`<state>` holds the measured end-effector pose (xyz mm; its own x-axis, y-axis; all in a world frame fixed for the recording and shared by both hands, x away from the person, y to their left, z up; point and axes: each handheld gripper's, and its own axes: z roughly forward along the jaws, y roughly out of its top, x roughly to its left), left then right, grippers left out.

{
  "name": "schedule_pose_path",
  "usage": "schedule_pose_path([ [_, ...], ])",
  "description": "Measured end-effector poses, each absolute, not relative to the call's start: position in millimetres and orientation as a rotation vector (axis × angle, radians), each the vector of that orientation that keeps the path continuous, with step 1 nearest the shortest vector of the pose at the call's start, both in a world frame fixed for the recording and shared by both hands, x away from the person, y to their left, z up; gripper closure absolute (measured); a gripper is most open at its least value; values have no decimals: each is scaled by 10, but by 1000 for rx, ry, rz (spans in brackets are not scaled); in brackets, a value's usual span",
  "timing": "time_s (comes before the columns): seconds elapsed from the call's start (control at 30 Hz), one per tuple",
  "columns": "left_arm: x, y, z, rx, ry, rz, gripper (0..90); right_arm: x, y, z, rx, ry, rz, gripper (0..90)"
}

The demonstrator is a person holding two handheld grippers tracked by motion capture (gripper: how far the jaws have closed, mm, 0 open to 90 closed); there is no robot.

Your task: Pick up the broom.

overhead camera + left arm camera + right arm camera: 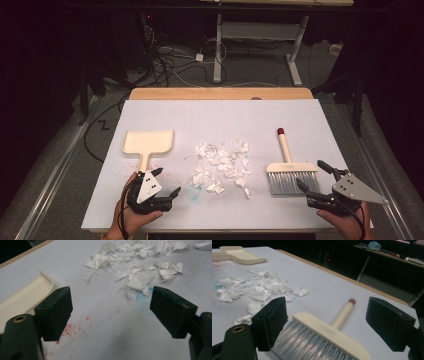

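A cream dustpan point(148, 143) lies flat at the left of the white table cover, handle toward me; its edge point(27, 293) shows in the left gripper view. Torn white paper scraps point(222, 165) are scattered mid-table point(140, 267) point(259, 288). A cream hand brush point(290, 167) with grey bristles and a red-tipped handle lies at the right, bristles toward me point(322, 337). My left gripper point(167, 182) stands open just below the dustpan handle, nothing between its jaws point(111, 312). My right gripper point(312, 175) is open beside the brush head, bristles between its jaws untouched point(325, 322).
The white cover point(220, 120) spans a wooden table point(220, 93). Faint red specks point(72, 327) and a blue smudge point(143, 301) mark the cover. Beyond the far edge are cables point(165, 65) on the floor and a white desk frame point(260, 35).
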<state>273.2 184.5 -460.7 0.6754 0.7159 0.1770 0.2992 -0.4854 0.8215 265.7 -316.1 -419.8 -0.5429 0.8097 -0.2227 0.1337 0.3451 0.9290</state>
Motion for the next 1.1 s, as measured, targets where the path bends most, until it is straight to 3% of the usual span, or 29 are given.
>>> schedule_pose_path([
  [0.7, 2694, 1834, -4636, 2110, 775, 662, 176, 2765, -3158, -4221, 863, 1939, 1155, 184],
  [1.1, 2693, 1815, -4661, 2136, 776, 641, 177, 3392, -3129, -4132, 1125, 2018, 1002, 211],
])
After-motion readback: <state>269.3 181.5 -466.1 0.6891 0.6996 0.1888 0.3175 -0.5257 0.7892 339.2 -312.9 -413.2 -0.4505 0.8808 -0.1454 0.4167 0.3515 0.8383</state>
